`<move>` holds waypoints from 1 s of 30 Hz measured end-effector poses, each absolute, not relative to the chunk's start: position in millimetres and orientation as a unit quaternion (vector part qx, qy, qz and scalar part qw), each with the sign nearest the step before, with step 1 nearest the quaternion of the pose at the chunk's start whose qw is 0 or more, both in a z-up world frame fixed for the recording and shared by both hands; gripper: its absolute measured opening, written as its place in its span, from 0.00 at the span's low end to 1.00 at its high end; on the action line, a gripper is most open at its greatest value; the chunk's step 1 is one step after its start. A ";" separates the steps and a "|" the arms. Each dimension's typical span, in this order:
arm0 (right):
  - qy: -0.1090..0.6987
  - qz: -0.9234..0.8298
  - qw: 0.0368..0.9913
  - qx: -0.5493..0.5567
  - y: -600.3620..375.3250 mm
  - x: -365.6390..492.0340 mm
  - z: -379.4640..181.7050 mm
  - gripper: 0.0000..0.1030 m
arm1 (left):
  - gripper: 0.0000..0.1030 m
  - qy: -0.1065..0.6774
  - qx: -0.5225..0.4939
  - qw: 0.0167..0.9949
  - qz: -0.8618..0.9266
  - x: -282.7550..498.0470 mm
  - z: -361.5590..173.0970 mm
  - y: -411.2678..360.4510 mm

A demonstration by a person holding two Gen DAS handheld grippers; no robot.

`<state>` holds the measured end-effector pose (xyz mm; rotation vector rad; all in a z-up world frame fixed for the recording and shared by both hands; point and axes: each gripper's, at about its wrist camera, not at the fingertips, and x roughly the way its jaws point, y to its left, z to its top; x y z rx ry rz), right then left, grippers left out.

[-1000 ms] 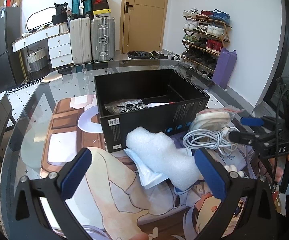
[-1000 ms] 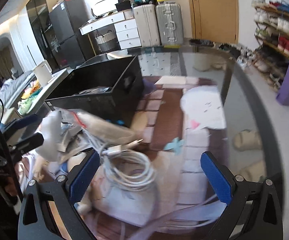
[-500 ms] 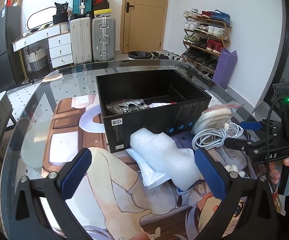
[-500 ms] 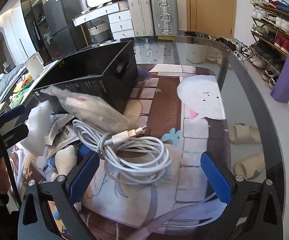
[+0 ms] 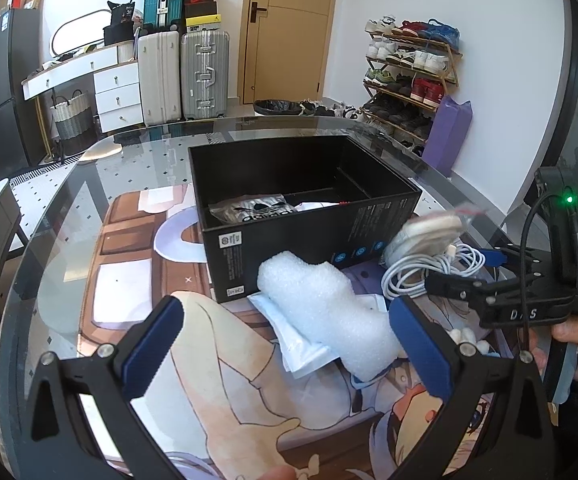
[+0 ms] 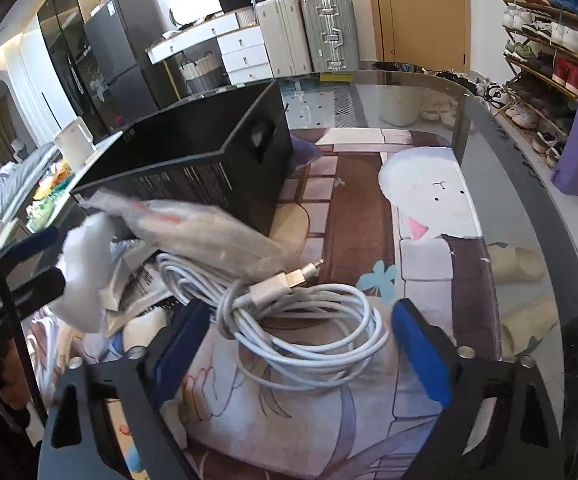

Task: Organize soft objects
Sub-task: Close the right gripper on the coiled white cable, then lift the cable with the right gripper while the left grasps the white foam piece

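Since the earlier frame, the right gripper (image 6: 295, 344) has been dropping closer over the coiled white cable (image 6: 301, 324), which was lying ahead of its fingers and is now sitting between them. Its jaws are closing, the blue rubbery pads (image 6: 421, 354) flanking the glossy loops without yet pressing on them; the cable's pale metal plug is poking up from the bundle. Just behind the coil, a crinkly clear plastic bag (image 6: 205, 232) with something pale and rounded inside is leaning on the side of the black cardboard box (image 6: 209, 172).

The left gripper (image 5: 285, 344) is hovering released, jaws wide, grasping nothing. Between its blue pads a lumpy sheet of white foam wrap (image 5: 325, 304) is lying, puffy and bubbly, resting on a flat white plastic pouch (image 5: 289, 332). Beyond it the matte rectangular box (image 5: 301, 216) is standing open on the glass table (image 5: 69, 208), a silvery printed bag (image 5: 257, 209) already lying inside. A printed cartoon mat (image 5: 229, 384) is covering the tabletop under everything. At the right edge, a person's hand (image 5: 577, 344) is gripping the right gripper's handle.
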<state>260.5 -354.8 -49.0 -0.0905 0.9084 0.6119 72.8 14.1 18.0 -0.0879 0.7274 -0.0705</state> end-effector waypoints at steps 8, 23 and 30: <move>0.426 0.321 0.846 -0.021 -361.2 262.9 -46.5 0.69 | 1.00 0.356 -0.040 0.933 -0.034 71.9 17.7 14.0; 0.384 0.363 0.849 -0.013 -366.6 254.5 -29.6 0.66 | 1.00 0.362 -0.048 0.930 -0.043 71.8 16.6 15.3; 0.378 0.365 0.851 -0.010 -372.4 253.9 -25.9 0.44 | 1.00 0.366 -0.050 0.928 -0.051 72.2 14.7 13.1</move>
